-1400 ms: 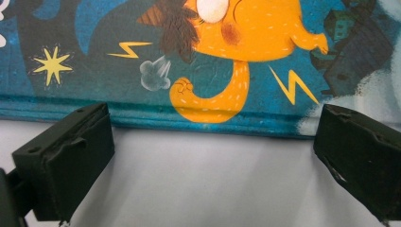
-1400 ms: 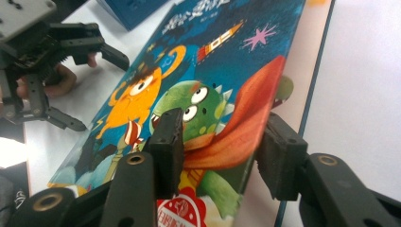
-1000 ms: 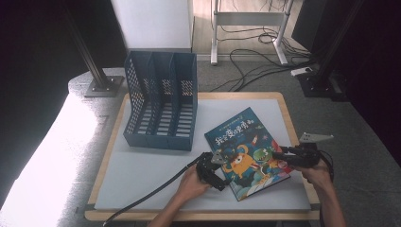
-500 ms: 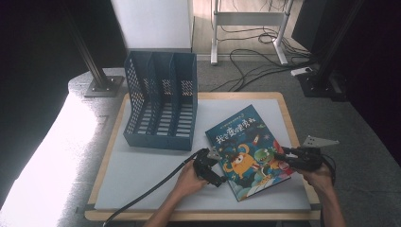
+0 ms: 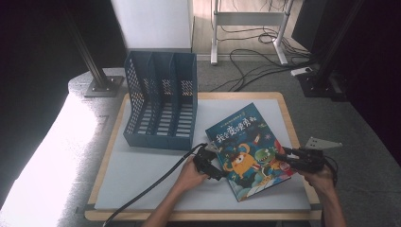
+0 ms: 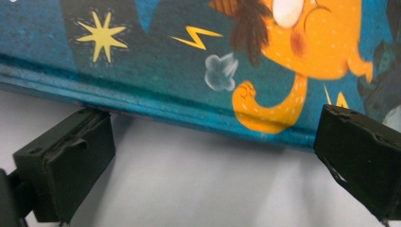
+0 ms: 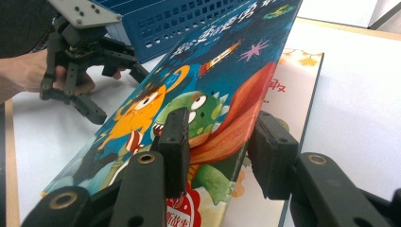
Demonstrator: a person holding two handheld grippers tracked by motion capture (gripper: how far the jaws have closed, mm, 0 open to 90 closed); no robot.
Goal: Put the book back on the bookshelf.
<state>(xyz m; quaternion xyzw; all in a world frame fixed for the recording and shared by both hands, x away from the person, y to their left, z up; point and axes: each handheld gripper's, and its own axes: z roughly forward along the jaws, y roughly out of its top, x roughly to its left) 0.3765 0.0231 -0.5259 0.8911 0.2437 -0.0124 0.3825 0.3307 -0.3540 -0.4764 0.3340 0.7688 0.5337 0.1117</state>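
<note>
Now right gripper (image 7: 217,151) clamps book cover (image 7: 189,94), seemingly lifted; left gripper (image 6: 208,156) open, at spine.

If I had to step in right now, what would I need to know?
Right gripper: jaws astride the free edge of the book's front cover, which is raised off the pages; whether the pads press on it is unclear.
Left gripper: jaws wide open, at the book's spine edge, gripping nothing.
Things: the picture book lies on the white mat, at the near right. The blue file rack stands upright behind it to the left, its slots bare.
Done: the cover is lifted.
Left: probably get a firm hold on the book and stand it in the rack; that is my guess.
</note>
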